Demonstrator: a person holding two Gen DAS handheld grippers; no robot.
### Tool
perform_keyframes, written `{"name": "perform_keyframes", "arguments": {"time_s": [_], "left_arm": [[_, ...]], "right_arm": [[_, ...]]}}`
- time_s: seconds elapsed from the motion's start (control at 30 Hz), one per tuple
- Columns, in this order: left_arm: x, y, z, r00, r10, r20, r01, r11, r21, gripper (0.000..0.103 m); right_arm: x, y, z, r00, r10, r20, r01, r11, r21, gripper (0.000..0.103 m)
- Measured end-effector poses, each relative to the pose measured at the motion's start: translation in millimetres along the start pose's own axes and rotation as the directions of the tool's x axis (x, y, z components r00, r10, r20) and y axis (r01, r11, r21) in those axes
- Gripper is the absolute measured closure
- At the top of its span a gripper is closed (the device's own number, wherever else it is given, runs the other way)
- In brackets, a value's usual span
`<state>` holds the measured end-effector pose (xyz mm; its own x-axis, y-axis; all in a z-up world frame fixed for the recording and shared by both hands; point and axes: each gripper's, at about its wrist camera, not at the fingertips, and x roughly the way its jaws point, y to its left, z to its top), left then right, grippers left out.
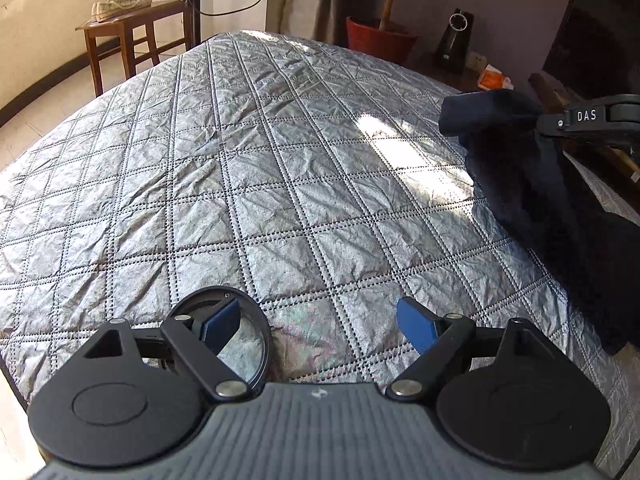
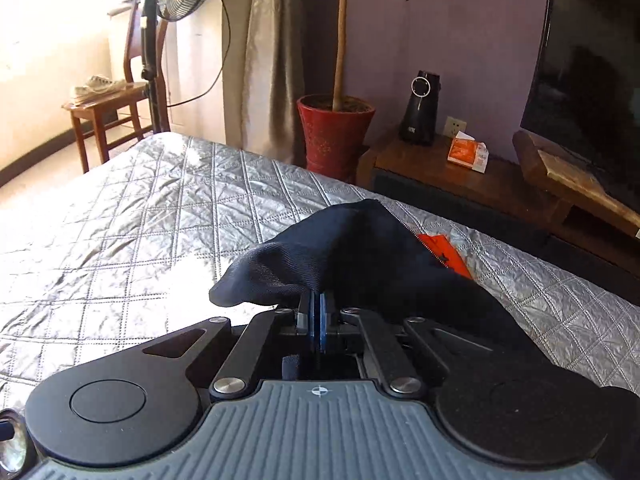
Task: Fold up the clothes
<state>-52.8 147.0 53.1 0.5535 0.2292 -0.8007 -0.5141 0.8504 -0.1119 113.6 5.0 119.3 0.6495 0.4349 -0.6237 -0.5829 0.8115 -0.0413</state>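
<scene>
**Dark garment lifted at one edge as folding gets under way**

The right gripper (image 2: 318, 312) pinches a fold of a dark navy garment (image 2: 360, 256), its blue pads pressed together on the cloth, and holds that edge raised above a quilted silver bedcover (image 2: 140, 208). The rest of the garment trails down onto the cover at the right side of the bed, with an orange tag (image 2: 444, 254) showing beside a zip. The left gripper (image 1: 320, 322) hangs over bare quilt with its jaws spread wide and nothing between them, well apart from the cloth. The work appears to be at an early stage: the garment is bunched, not yet laid flat. The next move likely calls for the free gripper to take a second edge so the cloth can be spread or doubled over evenly.

Sunlight falls in a bright patch across the creased cover. Beyond the bed stand a wooden chair (image 1: 132, 28) with pale shoes (image 1: 120, 6) on its seat, a fan stand, a curtain, a plant in a red pot (image 2: 334, 132), a low wooden cabinet (image 2: 460, 176) and a dark television (image 2: 592, 80).
</scene>
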Motion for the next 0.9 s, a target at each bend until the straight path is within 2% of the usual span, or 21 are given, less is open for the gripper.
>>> {"name": "perform_keyframes", "arguments": {"time_s": [0.07,0.1,0.13,0.17,0.2,0.27,0.33,0.37,0.4,0.47,0.53,0.6,0.63,0.67,0.77,0.8,0.87,0.9], "left_arm": [[-0.2,2.8,1.1,1.000,0.007,0.005,-0.007,1.000,-0.016,0.020],[-1.4,5.4,2.0,1.000,0.015,0.014,-0.015,1.000,-0.027,0.020],[-2.8,8.1,2.9,0.999,0.026,0.024,-0.025,0.999,-0.039,0.020],[-4.7,10.9,3.7,0.999,0.041,0.036,-0.039,0.998,-0.051,0.020],[-6.6,13.7,4.6,0.997,0.056,0.048,-0.053,0.997,-0.063,0.020],[-10.0,19.4,6.4,0.994,0.084,0.071,-0.078,0.993,-0.087,0.020],[-11.2,24.3,7.6,0.993,0.098,0.073,-0.090,0.990,-0.107,0.020],[-10.5,25.8,7.7,0.993,0.097,0.066,-0.089,0.990,-0.112,0.020],[-9.6,26.6,7.8,0.994,0.095,0.059,-0.088,0.990,-0.115,0.020],[-7.8,24.9,7.8,0.995,0.090,0.050,-0.084,0.990,-0.109,0.020],[-8.0,21.8,8.1,0.995,0.085,0.056,-0.079,0.992,-0.099,0.020],[-6.8,19.8,8.8,0.995,0.080,0.056,-0.074,0.993,-0.096,0.020],[-6.0,19.3,9.2,0.996,0.078,0.054,-0.072,0.993,-0.098,0.020],[-5.2,18.7,9.7,0.996,0.075,0.052,-0.070,0.993,-0.100,0.020],[-2.5,16.9,10.9,0.997,0.068,0.044,-0.063,0.992,-0.105,0.020],[-2.2,15.7,11.0,0.997,0.068,0.045,-0.063,0.993,-0.104,0.020],[-1.6,13.4,10.8,0.997,0.067,0.047,-0.062,0.993,-0.096,0.020],[-1.4,12.3,10.6,0.997,0.067,0.048,-0.062,0.994,-0.090,0.020]], "right_arm": [[-23.0,8.1,-9.5,0.997,0.073,0.004,-0.073,0.997,-0.015,0.100],[-30.8,12.4,-16.3,0.993,0.113,-0.023,-0.113,0.993,-0.016,0.100],[-35.6,15.8,-23.8,0.983,0.171,-0.068,-0.172,0.985,-0.011,0.095],[-35.9,18.2,-31.8,0.956,0.255,-0.144,-0.257,0.966,0.005,0.090],[-38.4,19.9,-39.1,0.932,0.305,-0.196,-0.309,0.951,0.011,0.085],[-54.1,15.2,-45.2,0.940,0.295,-0.172,-0.301,0.954,-0.007,0.069],[-63.8,-9.3,-36.5,0.946,0.311,-0.094,-0.306,0.950,0.066,0.029],[-63.5,-24.8,-29.6,0.949,0.311,-0.060,-0.303,0.946,0.114,0.024],[-60.6,-39.0,-21.6,0.957,0.288,-0.036,-0.281,0.949,0.143,0.023],[-43.3,-57.6,-5.2,0.981,0.186,-0.044,-0.181,0.977,0.110,0.023],[-15.4,-70.6,9.4,0.995,0.064,-0.072,-0.064,0.998,0.004,0.023],[13.0,-78.0,15.4,0.993,-0.036,-0.108,0.022,0.991,-0.129,0.023],[27.1,-81.0,16.0,0.989,-0.056,-0.137,0.032,0.985,-0.171,0.023],[38.4,-84.1,16.0,0.985,-0.042,-0.167,0.011,0.983,-0.184,0.023],[69.4,-81.5,7.8,0.963,0.068,-0.261,-0.114,0.980,-0.165,0.020],[77.6,-78.0,3.7,0.957,0.071,-0.282,-0.123,0.977,-0.172,0.019],[90.9,-74.1,-2.9,0.957,0.024,-0.289,-0.084,0.976,-0.199,0.019],[96.3,-75.6,-5.2,0.956,0.020,-0.294,-0.077,0.980,-0.185,0.027]]}}
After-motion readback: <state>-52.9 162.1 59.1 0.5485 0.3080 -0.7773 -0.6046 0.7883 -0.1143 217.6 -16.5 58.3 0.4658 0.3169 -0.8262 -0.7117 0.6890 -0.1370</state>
